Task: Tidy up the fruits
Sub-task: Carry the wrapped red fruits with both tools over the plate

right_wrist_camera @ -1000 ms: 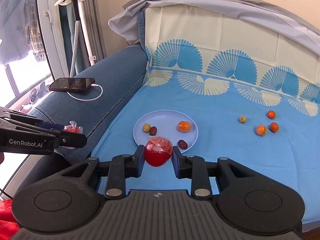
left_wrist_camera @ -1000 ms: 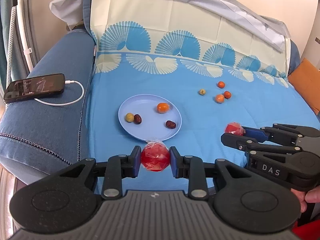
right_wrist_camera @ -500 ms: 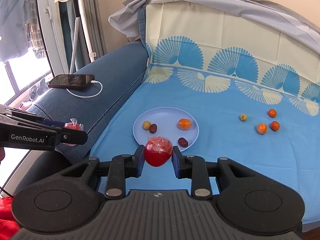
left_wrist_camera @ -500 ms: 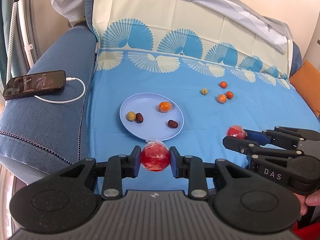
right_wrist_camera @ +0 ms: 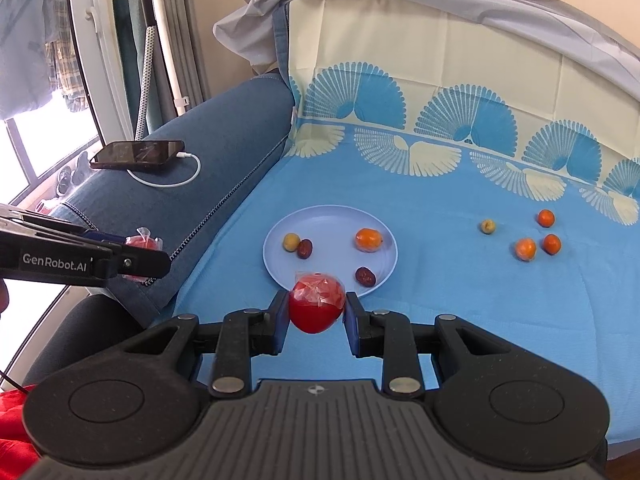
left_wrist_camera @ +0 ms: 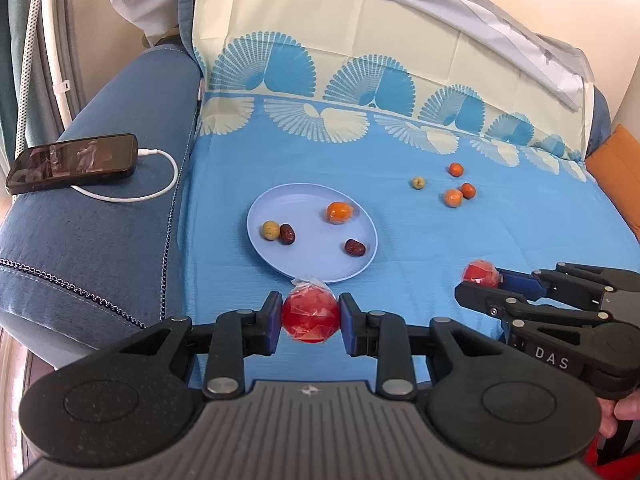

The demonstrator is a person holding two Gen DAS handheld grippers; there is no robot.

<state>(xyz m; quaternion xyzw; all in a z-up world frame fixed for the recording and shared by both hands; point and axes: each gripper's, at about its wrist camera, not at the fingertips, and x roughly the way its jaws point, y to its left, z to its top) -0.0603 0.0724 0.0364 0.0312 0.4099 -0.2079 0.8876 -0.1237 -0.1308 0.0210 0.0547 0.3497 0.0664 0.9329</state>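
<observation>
holding 1 wrapped red fruit (left_wrist_camera: 310, 315) clamped in left gripper (left_wrist_camera: 309, 322) and 1 more (right_wrist_camera: 317, 303) clamped in right gripper (right_wrist_camera: 316, 312), both hovering at near rim of plate (left_wrist_camera: 272, 258), likely staged to drop beside 4 fruits already plated, 4 loose on sheet (left_wrist_camera: 400, 232).

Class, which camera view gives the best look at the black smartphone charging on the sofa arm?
The left wrist view: the black smartphone lies large, its screen facing the camera. The right wrist view shows the smartphone smaller and at a shallow angle.
</observation>
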